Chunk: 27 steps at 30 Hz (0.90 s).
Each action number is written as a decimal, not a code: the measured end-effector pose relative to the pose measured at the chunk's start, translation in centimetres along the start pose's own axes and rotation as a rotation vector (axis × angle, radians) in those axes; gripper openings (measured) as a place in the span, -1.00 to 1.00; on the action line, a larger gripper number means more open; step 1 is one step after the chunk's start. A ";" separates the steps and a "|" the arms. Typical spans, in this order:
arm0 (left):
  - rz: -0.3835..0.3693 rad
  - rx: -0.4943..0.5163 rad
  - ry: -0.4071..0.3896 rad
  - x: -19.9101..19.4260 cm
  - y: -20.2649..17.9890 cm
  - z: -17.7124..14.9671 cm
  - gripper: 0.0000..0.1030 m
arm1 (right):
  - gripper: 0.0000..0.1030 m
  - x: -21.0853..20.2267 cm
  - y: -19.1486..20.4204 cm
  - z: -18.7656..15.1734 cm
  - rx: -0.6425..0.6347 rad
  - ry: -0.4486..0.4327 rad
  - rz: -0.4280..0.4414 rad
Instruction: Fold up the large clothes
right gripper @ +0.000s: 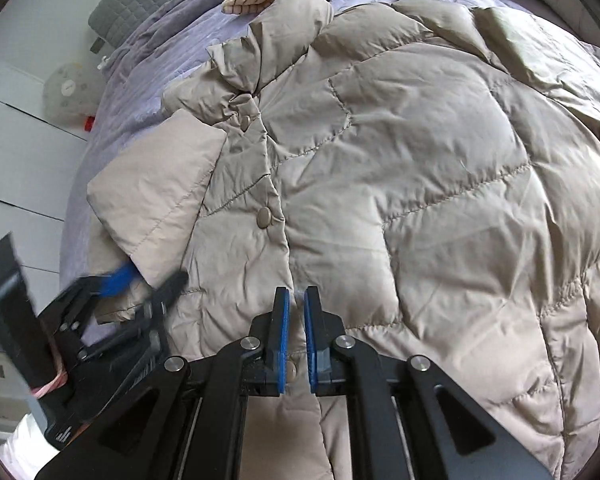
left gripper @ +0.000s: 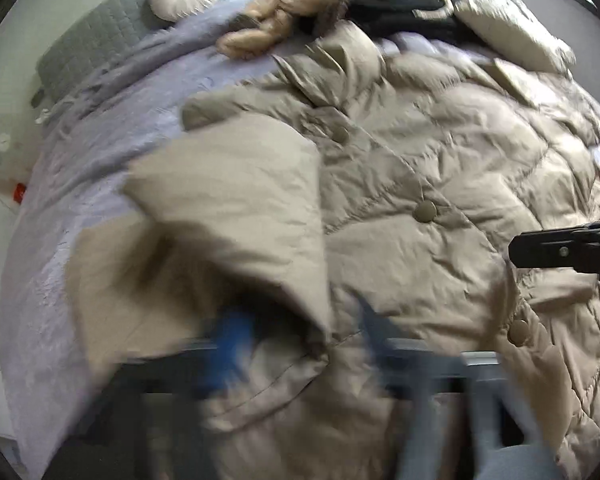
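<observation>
Across the bed, with its lilac cover, lies the big beige padded coat, front up and buttoned, taking most of the near and right side. Its left panel or sleeve is lifted off the cover and turned toward the middle.

The main risk sits in that raised panel. The left gripper has its jaws clenched on the panel's near edge, and its own view is smeared with motion, so the grip cannot be judged closely. Slick, puffy fabric could slide out from between the blue pads mid-swing, and the panel would flop back onto the bed unfolded.

The right gripper hangs over the button strip at the coat's near edge. Its jaws stand nearly together with only a narrow gap, and whether any cloth is pinched there cannot be told. If it holds nothing, the coat's body may drag leftward with the fold and skew the crease.

Smallest concern: a button lies near the fold line and could make the layer bulge.
</observation>
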<state>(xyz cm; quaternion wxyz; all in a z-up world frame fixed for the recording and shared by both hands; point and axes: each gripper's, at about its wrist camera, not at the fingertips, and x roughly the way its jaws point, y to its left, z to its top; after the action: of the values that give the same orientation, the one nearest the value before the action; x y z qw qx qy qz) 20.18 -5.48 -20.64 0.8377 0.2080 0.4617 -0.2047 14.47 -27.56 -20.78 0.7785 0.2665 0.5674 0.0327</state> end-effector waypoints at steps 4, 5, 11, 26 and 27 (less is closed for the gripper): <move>0.011 -0.025 -0.046 -2.8 1.2 -0.8 0.89 | -0.23 0.4 1.9 -0.6 -0.026 -0.001 -0.019; 0.015 -0.047 -0.046 -3.4 1.8 -1.0 0.89 | 0.25 0.6 2.7 -0.6 -0.037 -0.003 -0.028; 0.115 -0.349 -0.104 -6.0 11.2 -2.5 0.89 | 0.69 0.0 11.0 -0.5 -0.217 -0.069 -0.088; 0.219 -0.547 0.069 1.2 17.2 -6.4 0.89 | 0.61 10.7 21.2 3.6 -0.484 -0.051 -0.398; 0.223 -0.540 0.070 1.4 16.8 -6.4 0.89 | 0.09 10.6 20.6 4.0 -0.464 -0.050 -0.391</move>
<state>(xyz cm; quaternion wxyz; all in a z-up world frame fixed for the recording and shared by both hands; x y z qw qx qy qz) 25.45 11.64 -22.30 0.8637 0.0338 0.5022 0.0260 26.99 -7.63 -19.80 0.8239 -0.0319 0.5659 0.0043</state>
